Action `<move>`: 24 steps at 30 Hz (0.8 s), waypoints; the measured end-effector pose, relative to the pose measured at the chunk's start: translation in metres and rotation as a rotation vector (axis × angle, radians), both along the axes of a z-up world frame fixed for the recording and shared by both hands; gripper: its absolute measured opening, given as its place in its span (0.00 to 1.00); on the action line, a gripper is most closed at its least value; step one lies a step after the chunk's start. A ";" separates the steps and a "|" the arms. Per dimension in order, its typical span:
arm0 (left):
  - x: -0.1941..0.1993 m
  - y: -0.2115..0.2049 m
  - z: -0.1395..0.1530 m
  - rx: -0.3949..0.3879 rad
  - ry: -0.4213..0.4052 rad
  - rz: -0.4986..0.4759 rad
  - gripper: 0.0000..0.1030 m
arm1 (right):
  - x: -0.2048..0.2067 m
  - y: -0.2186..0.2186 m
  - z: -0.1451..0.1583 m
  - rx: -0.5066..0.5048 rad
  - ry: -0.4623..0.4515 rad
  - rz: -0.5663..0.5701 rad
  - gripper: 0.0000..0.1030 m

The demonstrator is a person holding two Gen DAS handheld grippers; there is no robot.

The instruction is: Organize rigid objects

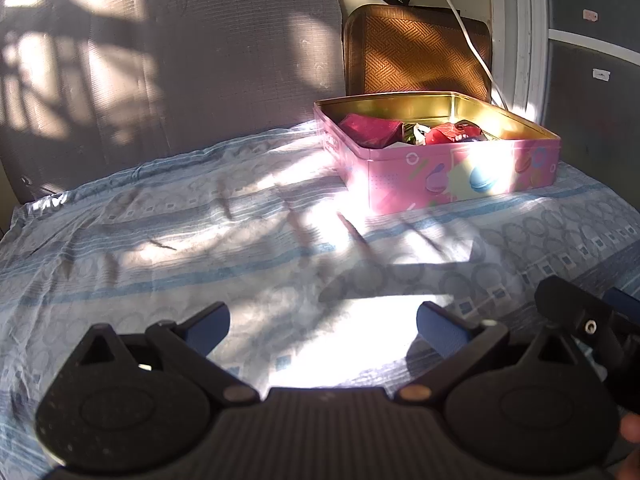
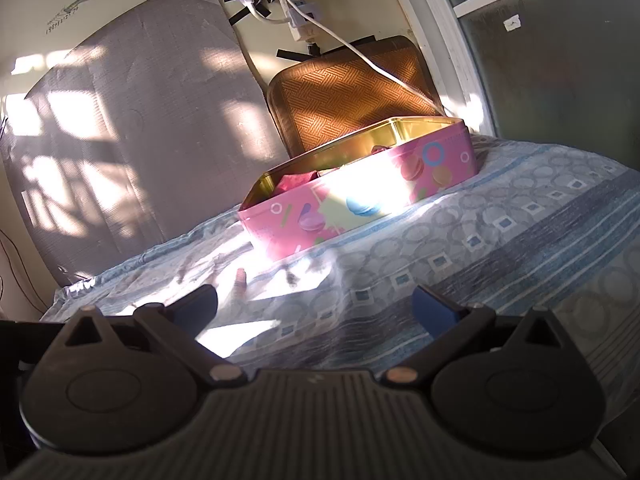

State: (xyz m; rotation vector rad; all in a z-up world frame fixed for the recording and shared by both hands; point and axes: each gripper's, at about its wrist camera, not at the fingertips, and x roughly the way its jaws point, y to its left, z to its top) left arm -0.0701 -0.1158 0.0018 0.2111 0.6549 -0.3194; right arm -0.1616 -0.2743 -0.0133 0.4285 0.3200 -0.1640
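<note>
A pink tin box [image 1: 460, 172] with macaron pictures stands open on the cloth-covered table, at the back right in the left wrist view. Inside lie a dark red packet [image 1: 372, 128] and a red object [image 1: 452, 134] among other small items. The box also shows in the right wrist view [image 2: 360, 196], tilted in frame, with a red packet [image 2: 296, 182] just visible inside. My left gripper [image 1: 323, 322] is open and empty, low over the cloth in front of the box. My right gripper [image 2: 316, 306] is open and empty; its body shows at the right edge of the left wrist view [image 1: 580, 312].
The blue-and-white patterned cloth [image 1: 180, 248] covers the table, with bright sun patches. A brown woven lid [image 1: 416, 52] leans on the wall behind the box. A white cable [image 2: 360, 56] hangs from a power strip. A grey padded board [image 1: 180, 60] stands at the back left.
</note>
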 end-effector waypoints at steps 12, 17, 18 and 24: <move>0.001 -0.003 -0.002 0.004 0.001 -0.003 1.00 | 0.000 -0.002 -0.001 0.009 0.002 -0.005 1.00; 0.002 -0.004 -0.002 0.004 0.005 -0.006 1.00 | 0.000 -0.002 -0.001 0.010 0.003 -0.005 1.00; 0.002 -0.004 -0.002 0.004 0.006 -0.008 1.00 | 0.000 -0.002 -0.001 0.010 0.003 -0.005 1.00; 0.002 -0.004 -0.002 0.003 0.006 -0.007 1.00 | 0.000 -0.003 -0.001 0.010 0.002 -0.005 1.00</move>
